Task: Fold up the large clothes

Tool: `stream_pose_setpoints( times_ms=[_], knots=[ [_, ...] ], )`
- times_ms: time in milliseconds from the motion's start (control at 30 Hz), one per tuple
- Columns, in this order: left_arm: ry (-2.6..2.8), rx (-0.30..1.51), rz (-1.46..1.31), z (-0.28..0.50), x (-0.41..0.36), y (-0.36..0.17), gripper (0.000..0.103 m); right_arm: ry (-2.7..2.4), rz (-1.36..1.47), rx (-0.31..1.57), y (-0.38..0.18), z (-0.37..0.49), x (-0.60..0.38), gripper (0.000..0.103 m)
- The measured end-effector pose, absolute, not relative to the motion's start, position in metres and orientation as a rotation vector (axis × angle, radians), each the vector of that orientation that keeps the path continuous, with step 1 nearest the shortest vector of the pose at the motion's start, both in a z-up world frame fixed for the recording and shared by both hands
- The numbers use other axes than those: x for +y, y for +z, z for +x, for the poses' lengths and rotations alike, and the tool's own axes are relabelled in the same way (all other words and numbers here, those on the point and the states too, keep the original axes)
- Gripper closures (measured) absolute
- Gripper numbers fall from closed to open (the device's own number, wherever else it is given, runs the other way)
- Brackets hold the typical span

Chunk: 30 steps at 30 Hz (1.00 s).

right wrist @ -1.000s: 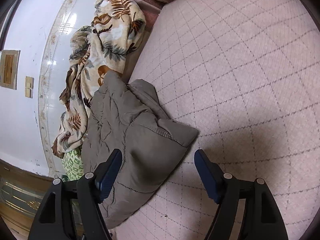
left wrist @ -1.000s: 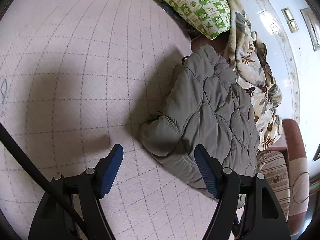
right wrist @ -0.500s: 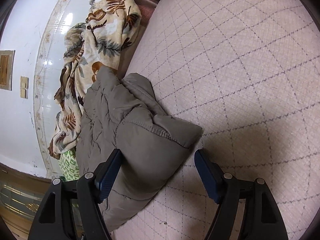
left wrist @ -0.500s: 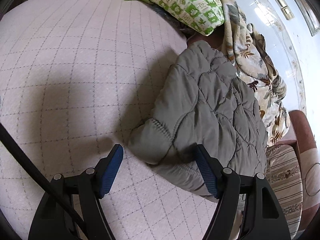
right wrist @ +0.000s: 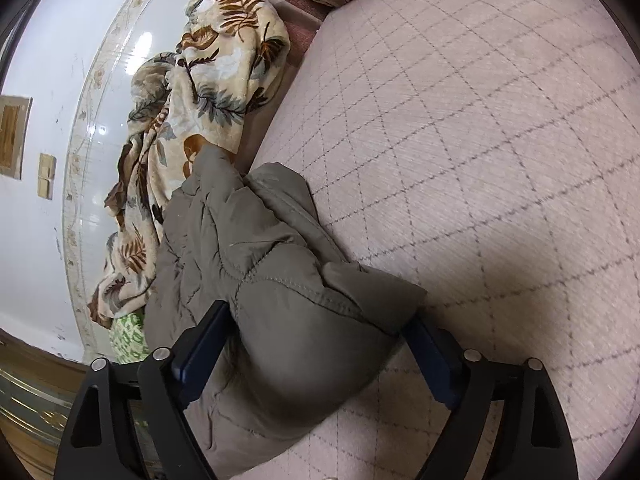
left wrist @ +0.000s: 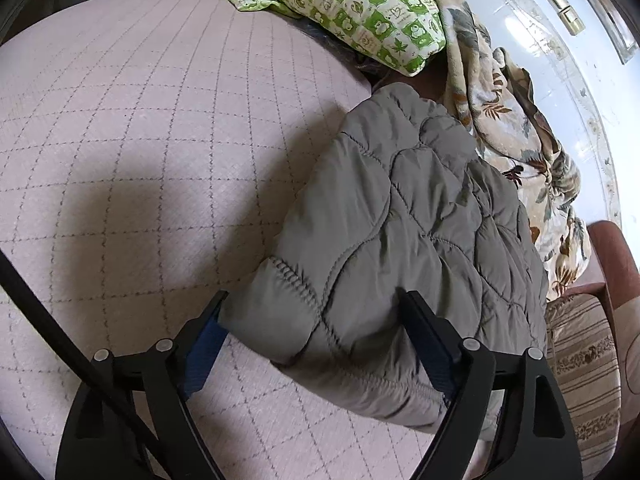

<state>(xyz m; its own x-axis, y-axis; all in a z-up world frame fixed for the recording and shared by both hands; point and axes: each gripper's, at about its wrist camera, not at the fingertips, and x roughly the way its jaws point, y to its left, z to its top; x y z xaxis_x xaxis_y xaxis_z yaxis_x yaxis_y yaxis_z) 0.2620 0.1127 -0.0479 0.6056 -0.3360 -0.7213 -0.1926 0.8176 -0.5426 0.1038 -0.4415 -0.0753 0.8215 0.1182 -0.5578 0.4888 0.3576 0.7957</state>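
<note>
A folded grey-olive quilted jacket [left wrist: 404, 232] lies on a pale pink bed cover [left wrist: 152, 128] crossed by a thin diamond grid, at the side of the bed nearest a glossy white wall [left wrist: 560, 80]. Behind it, against that wall, a cream blanket with brown and grey leaves [right wrist: 208, 92] is bunched up, and a green-and-white checked pillow [left wrist: 352, 12] lies just beyond the jacket's far end. A striped cushion [left wrist: 584, 360] shows at the right edge of the left wrist view.

The left gripper [left wrist: 316, 328] points down at one near corner of the jacket. Its jaws have just been opening and stand spread wide, with the stitched corner bulging between them; the left blue pad sits at the corner's edge and the right finger lies against the quilted top (whether either pad actually presses the cloth cannot be told, but nothing looks pinched).

The right gripper [right wrist: 316, 336] is at the jacket's other near corner. Its jaws have likewise just been opening and are spread wide, straddling the rounded fold of the jacket [right wrist: 280, 320]: the left finger over the padded surface, the right finger beside the pointed flap where it meets the bed cover. The fabric between them keeps its puffed shape, uncompressed.
</note>
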Motion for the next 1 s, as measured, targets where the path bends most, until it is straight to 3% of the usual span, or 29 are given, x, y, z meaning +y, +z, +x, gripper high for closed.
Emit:
stream_pose_setpoints(
  times_ms=[133,233,300,400,467,500,633,1000],
  knots=[
    [-0.088,0.926,-0.624,0.268,0.11,-0.051,0.016,-0.268,1.147,0.598,-0.074,0.114,-0.44,0.011],
    [-0.087,0.91,-0.61,0.272,0.107,-0.052,0.018,-0.266,1.118,0.607,-0.074,0.118,-0.439,0.025],
    [-0.092,0.898,-0.558,0.276,0.101,-0.049,0.026,-0.253,1.101,0.609,-0.073,0.119,-0.439,0.041],
    [-0.097,0.873,-0.487,0.278,0.093,-0.041,0.046,-0.255,0.994,0.619,-0.06,0.125,-0.432,0.057],
    [-0.092,0.853,-0.415,0.278,0.086,-0.035,0.059,-0.262,0.924,0.618,-0.051,0.128,-0.425,0.063],
    [-0.089,0.844,-0.381,0.278,0.082,-0.032,0.061,-0.266,0.89,0.611,-0.046,0.129,-0.422,0.066],
    [-0.089,0.832,-0.313,0.279,0.077,-0.022,0.066,-0.268,0.798,0.58,-0.03,0.128,-0.414,0.07],
    [-0.084,0.823,-0.239,0.275,0.073,-0.006,0.066,-0.242,0.733,0.56,-0.008,0.125,-0.406,0.071]
  ],
)
